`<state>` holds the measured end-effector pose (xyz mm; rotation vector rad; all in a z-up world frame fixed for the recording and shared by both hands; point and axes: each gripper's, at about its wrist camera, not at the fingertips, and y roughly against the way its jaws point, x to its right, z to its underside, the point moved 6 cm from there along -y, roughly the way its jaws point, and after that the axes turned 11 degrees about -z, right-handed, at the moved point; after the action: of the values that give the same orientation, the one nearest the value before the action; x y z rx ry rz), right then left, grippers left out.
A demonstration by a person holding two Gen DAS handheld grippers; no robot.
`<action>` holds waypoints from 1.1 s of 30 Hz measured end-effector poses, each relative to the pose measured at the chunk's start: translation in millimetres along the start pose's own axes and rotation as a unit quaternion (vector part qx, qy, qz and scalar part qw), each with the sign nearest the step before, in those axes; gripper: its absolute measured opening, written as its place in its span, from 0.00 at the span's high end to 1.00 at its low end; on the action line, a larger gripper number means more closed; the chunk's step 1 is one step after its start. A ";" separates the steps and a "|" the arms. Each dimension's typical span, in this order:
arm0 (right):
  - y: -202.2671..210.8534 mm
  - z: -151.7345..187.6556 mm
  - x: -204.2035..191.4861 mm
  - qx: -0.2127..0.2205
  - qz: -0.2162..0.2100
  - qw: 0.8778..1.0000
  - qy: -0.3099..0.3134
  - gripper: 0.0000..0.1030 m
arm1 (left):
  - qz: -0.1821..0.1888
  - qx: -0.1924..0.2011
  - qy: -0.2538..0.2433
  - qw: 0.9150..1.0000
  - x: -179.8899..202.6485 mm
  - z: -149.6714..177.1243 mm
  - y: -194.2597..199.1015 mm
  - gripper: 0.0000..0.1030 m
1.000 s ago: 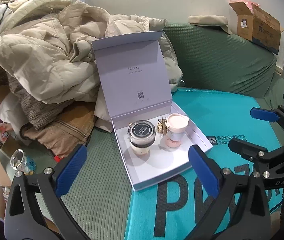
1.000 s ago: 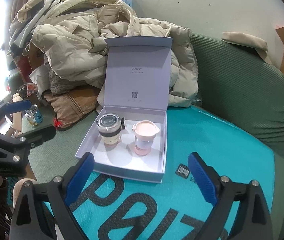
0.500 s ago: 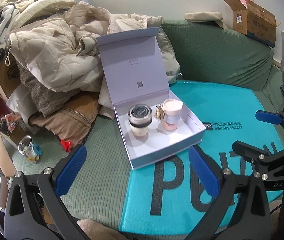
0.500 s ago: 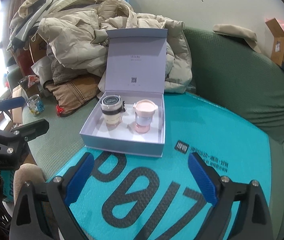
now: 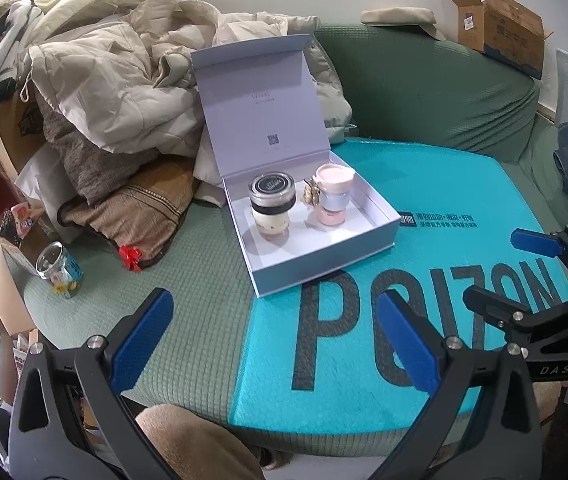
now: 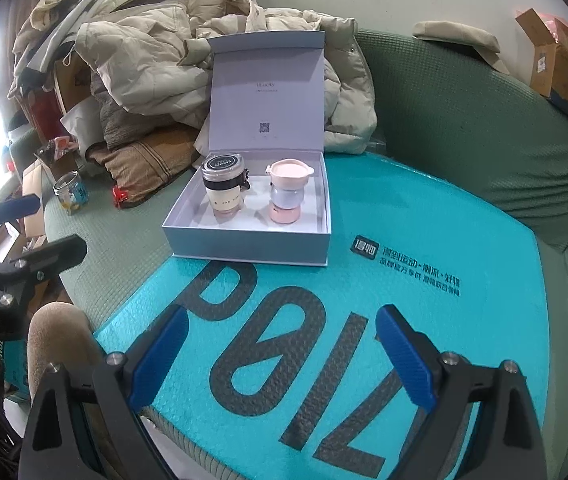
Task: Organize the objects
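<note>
A pale lilac gift box sits on the teal mat, lid upright toward the coat pile, two jars standing upright inside. Left gripper and right gripper hover short of it, angled downward, jaws apart and empty. A tin stands well left.

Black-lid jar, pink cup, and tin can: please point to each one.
Black-lid jar (image 5: 272, 185), left wrist view, on its lid.
Pink cup (image 6: 288, 171), right wrist view, on its top.
Tin can (image 5: 60, 272), left wrist view, on its side.
</note>
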<state>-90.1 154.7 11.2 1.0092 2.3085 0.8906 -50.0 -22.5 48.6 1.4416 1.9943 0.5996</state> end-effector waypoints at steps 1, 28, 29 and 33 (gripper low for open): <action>0.9 1.9 -0.4 -0.001 0.000 1.000 -0.001 0.07 | 0.002 -0.001 0.001 1.000 0.4 2.4 0.5 0.01; 9.7 15.4 -15.7 -0.004 0.005 1.000 -0.005 0.07 | 0.013 -0.019 0.012 1.000 -2.9 29.0 2.2 0.01; 9.9 15.5 -15.8 -0.004 0.005 1.000 -0.004 0.07 | 0.014 -0.019 0.012 1.000 -3.2 29.2 2.3 0.01; 10.0 15.5 -17.0 -0.004 0.006 1.000 -0.003 0.07 | 0.014 -0.019 0.012 1.000 -3.6 29.7 2.3 0.01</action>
<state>-65.1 152.7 10.4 1.0221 2.2940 0.9001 -27.0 -24.9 29.6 1.4474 1.9742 0.6670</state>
